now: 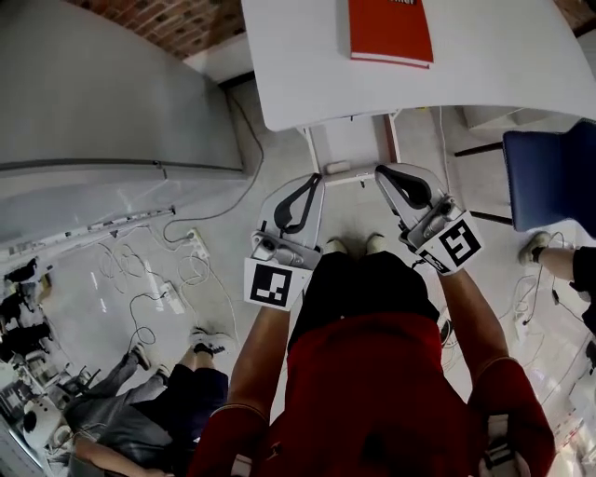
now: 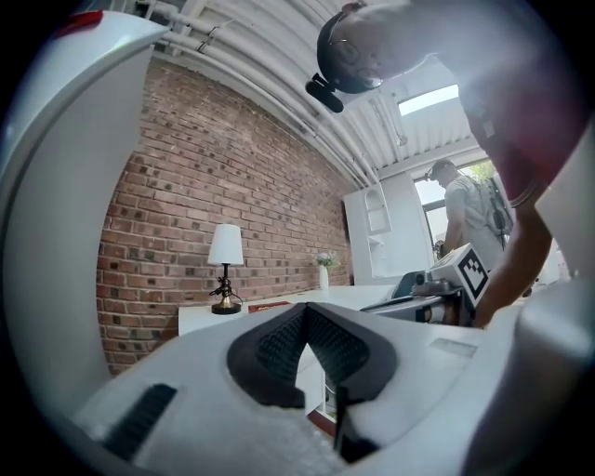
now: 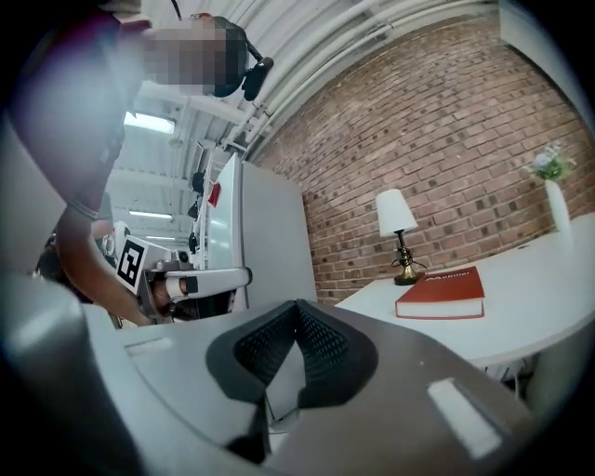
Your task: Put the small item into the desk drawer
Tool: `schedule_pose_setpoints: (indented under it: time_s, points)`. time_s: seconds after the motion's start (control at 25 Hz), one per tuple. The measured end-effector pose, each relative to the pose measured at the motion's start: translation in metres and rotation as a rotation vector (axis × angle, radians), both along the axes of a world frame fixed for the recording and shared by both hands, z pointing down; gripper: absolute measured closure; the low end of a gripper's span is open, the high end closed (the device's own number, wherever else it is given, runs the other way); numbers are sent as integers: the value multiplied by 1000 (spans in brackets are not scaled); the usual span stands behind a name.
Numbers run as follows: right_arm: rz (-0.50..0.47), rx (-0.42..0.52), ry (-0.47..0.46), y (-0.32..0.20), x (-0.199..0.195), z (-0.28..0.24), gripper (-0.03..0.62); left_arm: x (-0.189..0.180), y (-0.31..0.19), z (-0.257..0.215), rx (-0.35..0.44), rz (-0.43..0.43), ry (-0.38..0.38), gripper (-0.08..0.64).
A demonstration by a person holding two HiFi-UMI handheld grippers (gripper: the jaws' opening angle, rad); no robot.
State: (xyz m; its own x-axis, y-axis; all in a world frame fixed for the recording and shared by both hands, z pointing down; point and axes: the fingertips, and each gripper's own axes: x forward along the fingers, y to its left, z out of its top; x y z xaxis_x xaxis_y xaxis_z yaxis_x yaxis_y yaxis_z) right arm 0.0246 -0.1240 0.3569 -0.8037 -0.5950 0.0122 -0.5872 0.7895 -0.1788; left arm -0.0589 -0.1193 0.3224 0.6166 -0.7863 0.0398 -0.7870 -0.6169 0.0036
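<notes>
Both tools are held level at waist height, fingertips aimed at the near edge of the white desk [image 1: 307, 65]. This looks like a ready posture facing the work area, not a grasp.

Left gripper [image 1: 316, 178]: the ribbed pads [image 2: 279, 349] meet at the tips, fully closed, with nothing between them.

Right gripper [image 1: 381, 170]: also fully closed tip to tip, and empty.

The small item appears in no view, neither in the fingers nor on the desk. Beyond the fingertips lie only a red book [image 1: 391, 28] and a lamp [image 3: 398, 228]. No drawer can be identified with certainty below the desk edge ahead of the fingertips.
</notes>
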Motion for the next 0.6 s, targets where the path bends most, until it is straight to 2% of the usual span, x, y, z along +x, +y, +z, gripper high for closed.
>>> schedule_pose_setpoints:
  time_s: [0.28, 0.6]
  points:
    - [6, 52, 58, 34, 30, -38, 582, 17, 27, -48, 3, 48, -10, 554]
    - [61, 69, 53, 47, 83, -78, 582, 42, 35, -75, 29, 113, -10, 554]
